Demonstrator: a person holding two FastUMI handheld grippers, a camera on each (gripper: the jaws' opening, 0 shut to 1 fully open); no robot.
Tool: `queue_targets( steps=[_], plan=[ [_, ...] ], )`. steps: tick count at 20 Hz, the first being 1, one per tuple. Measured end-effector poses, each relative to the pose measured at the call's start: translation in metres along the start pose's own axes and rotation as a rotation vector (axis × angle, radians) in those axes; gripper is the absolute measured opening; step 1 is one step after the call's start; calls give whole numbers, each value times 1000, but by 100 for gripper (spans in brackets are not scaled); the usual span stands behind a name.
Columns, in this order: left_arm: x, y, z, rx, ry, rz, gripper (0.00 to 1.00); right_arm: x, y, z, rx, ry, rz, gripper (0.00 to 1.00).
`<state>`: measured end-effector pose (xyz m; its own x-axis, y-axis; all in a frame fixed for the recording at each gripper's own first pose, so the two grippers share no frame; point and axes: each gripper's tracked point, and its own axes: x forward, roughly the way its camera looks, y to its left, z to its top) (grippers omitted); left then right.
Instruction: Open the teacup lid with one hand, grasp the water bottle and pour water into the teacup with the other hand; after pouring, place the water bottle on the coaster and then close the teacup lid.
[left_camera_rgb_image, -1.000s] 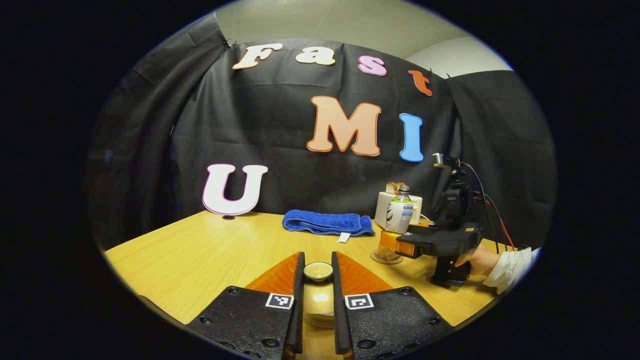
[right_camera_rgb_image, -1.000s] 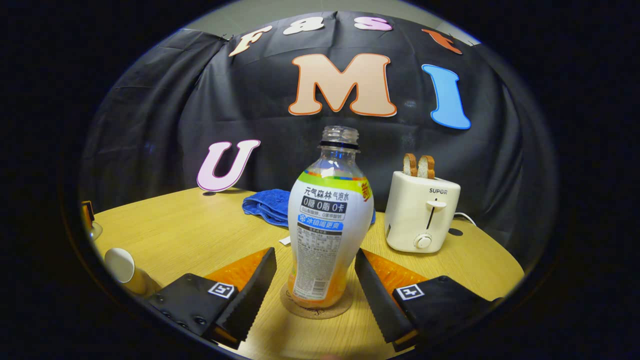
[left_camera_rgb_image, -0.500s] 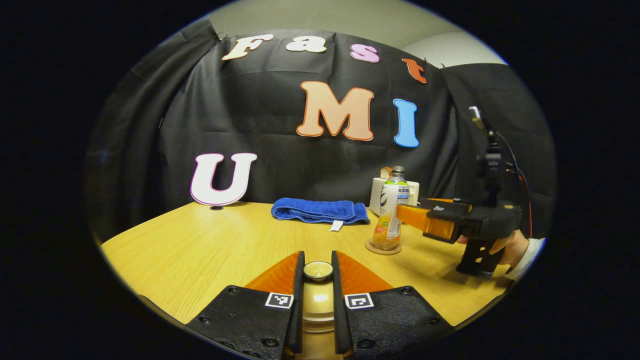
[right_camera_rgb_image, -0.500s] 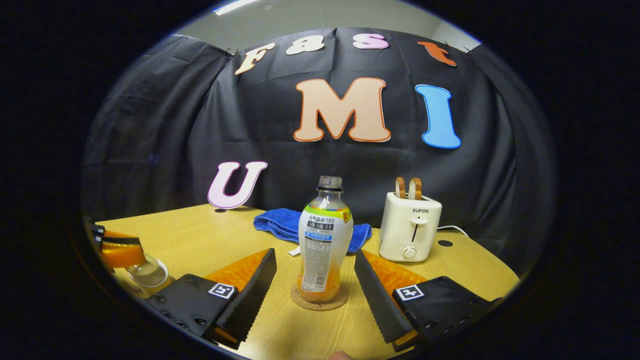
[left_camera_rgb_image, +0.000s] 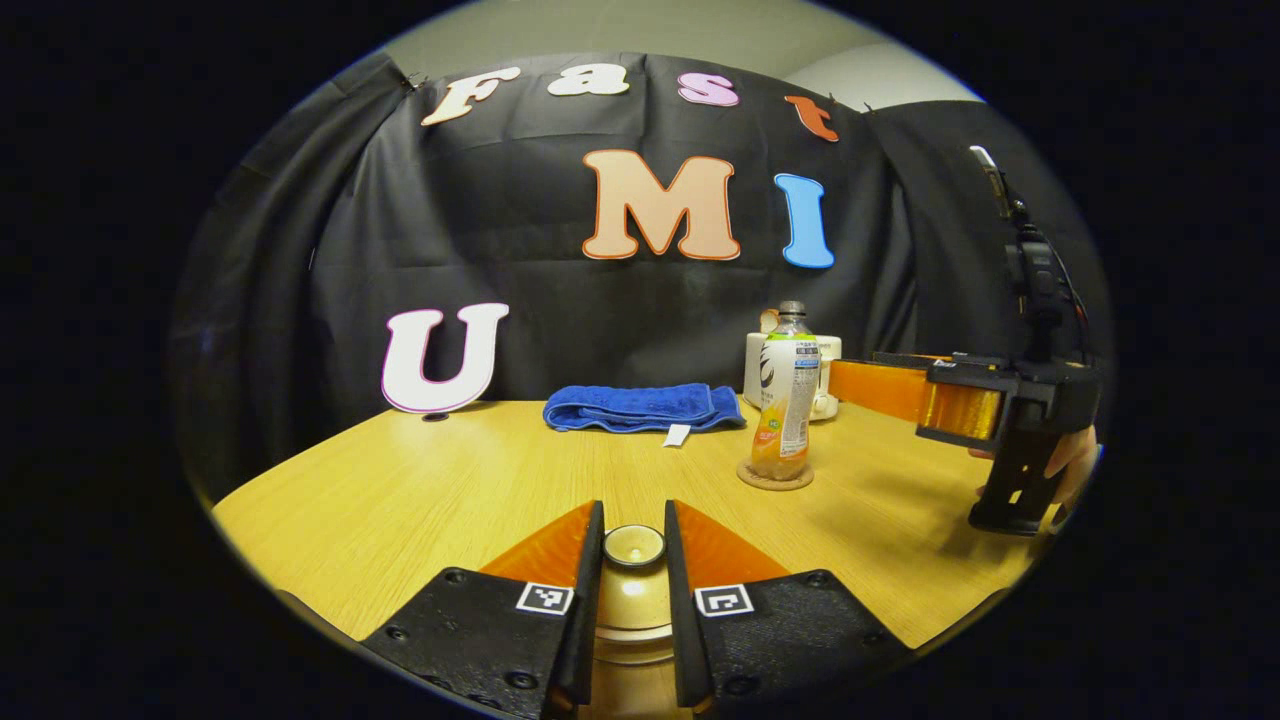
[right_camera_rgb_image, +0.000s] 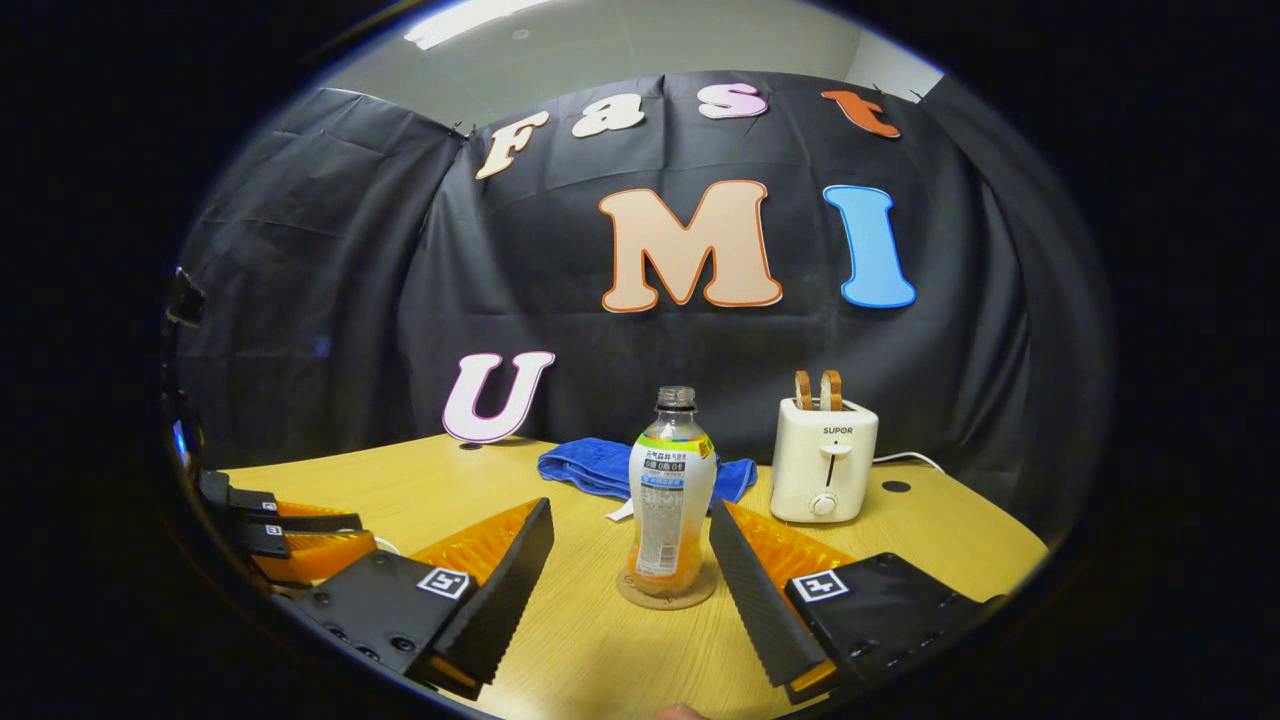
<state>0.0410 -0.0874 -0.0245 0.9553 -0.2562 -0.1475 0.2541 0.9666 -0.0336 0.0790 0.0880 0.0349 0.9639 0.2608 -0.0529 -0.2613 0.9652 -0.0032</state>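
Lowering the lid (left_camera_rgb_image: 634, 546) pinched in your left gripper (left_camera_rgb_image: 634, 575), seat it level on the teacup; your open right gripper (right_camera_rgb_image: 630, 560) clears the bottle (right_camera_rgb_image: 671, 495) on its coaster (right_camera_rgb_image: 665, 596).

Clear plastic water bottle (right_camera_rgb_image: 671, 490) stands upright on round cork coaster (right_camera_rgb_image: 665, 592), uncapped. Right gripper (right_camera_rgb_image: 631, 585) at 6 o'clock, fingers spread, clear of bottle. White two-slot toaster (right_camera_rgb_image: 824, 459) at 3 o'clock.
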Motion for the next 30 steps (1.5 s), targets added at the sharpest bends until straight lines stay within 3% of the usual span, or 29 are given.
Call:
queue_targets(
  steps=[3,4,7,9,10,12,16,17,19,20,22,23,24,25,26,29,30],
  plan=[
    [-1,1,2,1,-10,11,35,-15,0,4,15,-8,-3,99],
    [-3,3,3,1,-16,26,51,-21,0,5,14,-13,-6,94],
    [-10,10,6,6,-51,77,98,-42,1,3,19,-28,-34,94],
    [-19,14,10,9,-70,112,96,-60,2,-2,13,-39,-74,99],
    [-22,16,10,9,-78,127,96,-68,1,-6,3,-41,-95,94],
    [-29,15,10,4,-85,136,96,-82,5,-18,-14,-32,-119,99],
    [-40,17,13,2,-112,152,97,-98,7,-37,-23,-19,-155,99],
    [-42,16,15,4,-123,151,97,-101,4,-40,-16,-18,-175,94],
    [-42,14,16,7,-128,146,96,-104,0,-43,-1,-23,-204,99],
    [-42,15,15,7,-126,147,96,-104,-1,-44,8,-20,-214,94],
    [-42,14,15,7,-126,141,96,-108,-2,-48,22,-27,-222,94],
    [-42,13,17,8,-125,137,97,-109,-4,-45,26,-37,-229,100],
    [-41,14,15,7,-125,137,96,-110,-5,-42,26,-46,-236,95],
    [-42,14,15,7,-124,138,96,-110,-6,-42,22,-53,-241,99],
    [-42,14,15,7,-124,138,96,-110,-5,-43,11,-52,-241,95],
    [-42,14,14,6,-121,143,97,-108,8,-44,12,-46,-195,99],
    [-43,15,15,7,-120,149,96,-106,9,-44,12,-46,-189,94]
  ],
)
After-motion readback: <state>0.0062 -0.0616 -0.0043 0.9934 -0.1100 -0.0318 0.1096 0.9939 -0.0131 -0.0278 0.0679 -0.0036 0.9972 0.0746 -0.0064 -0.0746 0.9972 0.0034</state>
